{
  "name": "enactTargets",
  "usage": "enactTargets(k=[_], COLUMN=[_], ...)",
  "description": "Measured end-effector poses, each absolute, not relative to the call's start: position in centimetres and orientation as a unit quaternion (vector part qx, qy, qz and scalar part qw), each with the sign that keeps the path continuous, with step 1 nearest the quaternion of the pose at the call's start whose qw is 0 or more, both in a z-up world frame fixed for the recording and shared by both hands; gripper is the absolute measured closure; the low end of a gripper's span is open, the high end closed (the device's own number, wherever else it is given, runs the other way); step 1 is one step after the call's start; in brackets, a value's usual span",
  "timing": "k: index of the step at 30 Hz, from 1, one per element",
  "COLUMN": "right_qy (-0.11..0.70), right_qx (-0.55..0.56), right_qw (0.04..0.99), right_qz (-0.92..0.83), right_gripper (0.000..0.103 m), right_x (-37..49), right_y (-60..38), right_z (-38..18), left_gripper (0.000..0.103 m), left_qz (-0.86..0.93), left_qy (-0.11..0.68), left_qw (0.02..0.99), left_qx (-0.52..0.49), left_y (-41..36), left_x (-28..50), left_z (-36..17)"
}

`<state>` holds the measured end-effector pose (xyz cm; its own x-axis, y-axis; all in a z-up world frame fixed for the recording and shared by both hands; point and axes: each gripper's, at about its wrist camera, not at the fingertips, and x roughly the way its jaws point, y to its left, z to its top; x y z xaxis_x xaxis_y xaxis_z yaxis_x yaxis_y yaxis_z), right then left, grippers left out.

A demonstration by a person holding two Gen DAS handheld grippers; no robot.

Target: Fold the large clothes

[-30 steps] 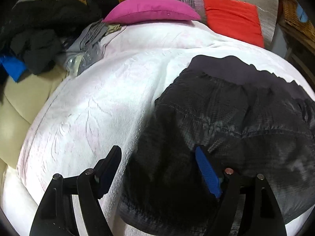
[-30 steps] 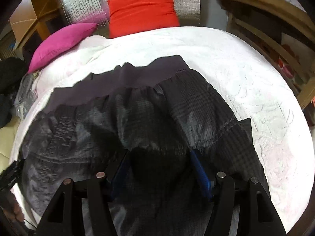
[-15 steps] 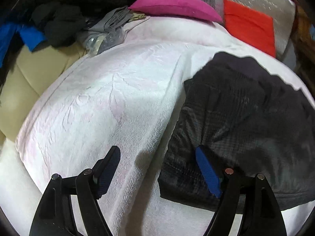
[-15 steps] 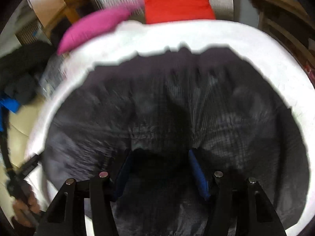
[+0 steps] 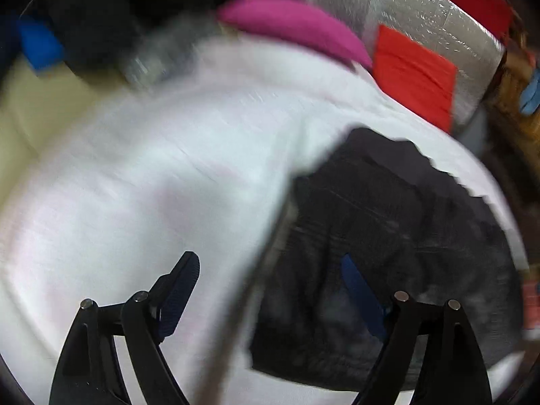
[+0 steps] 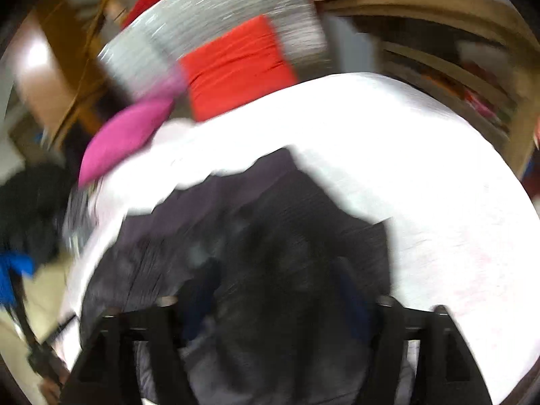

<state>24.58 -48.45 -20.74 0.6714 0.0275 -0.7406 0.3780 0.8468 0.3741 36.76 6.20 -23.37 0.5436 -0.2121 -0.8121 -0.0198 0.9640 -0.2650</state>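
both tongs spread over dark garment (image 5: pixel 388 253), nothing gripped

left gripper (image 5: pixel 270 270) jaws just widened, straddling garment's edge on white bedcover (image 5: pixel 152 185); right gripper (image 6: pixel 273 290) jaws just widened above the cloth, blurred. beyond: pink pillow (image 5: pixel 293 23), red cushion (image 5: pixel 411 74).

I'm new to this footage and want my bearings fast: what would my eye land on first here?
A dark garment lies spread on a white cover, filling the near right of the left wrist view. Behind it, at the far edge of the cover, a magenta cushion and a red cushion stand out against a silvery sheet. The left gripper is open, one finger over the garment and one over the cover.
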Motion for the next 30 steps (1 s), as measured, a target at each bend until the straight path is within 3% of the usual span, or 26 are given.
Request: enactTargets(k=[4,9,14,21,26,30], right_qy=[0.406,0.422,0.431,0.463,0.454,0.461], right_qx=[0.341,0.411,0.450,0.435,0.442,0.440], right_qw=[0.843,0.806,0.782,0.771,0.767,0.755], right_qz=[-0.092,-0.058,0.000,0.046,0.099,0.150], right_gripper=[0.024,0.024,0.024,0.023,0.014,0.014], right_x=[23.2,21.7,22.5,25.0,26.3,28.2], right_y=[-54.4,-58.0,-58.3,-57.1,-56.7,-55.1], right_z=[-21.8,-24.5,-27.1,-29.8,-30.6,-31.0], left_gripper=[0.016,0.016,0.016,0.012,0.011,0.009], left_qz=[-0.133,-0.174,-0.253,-0.319,-0.367,-0.382], left_qy=[0.529,0.527,0.577,0.599,0.595,0.594], left_qw=[0.811,0.803,0.742,0.699,0.690,0.688], left_qx=[-0.212,-0.218,-0.231,-0.225,-0.187,-0.169], left_y=[7.8,7.6,6.1,4.5,2.2,0.5], left_x=[39.5,40.8,43.3,44.7,44.2,44.2], left_z=[-25.1,-24.9,-26.6,-27.8,-27.6,-27.5])
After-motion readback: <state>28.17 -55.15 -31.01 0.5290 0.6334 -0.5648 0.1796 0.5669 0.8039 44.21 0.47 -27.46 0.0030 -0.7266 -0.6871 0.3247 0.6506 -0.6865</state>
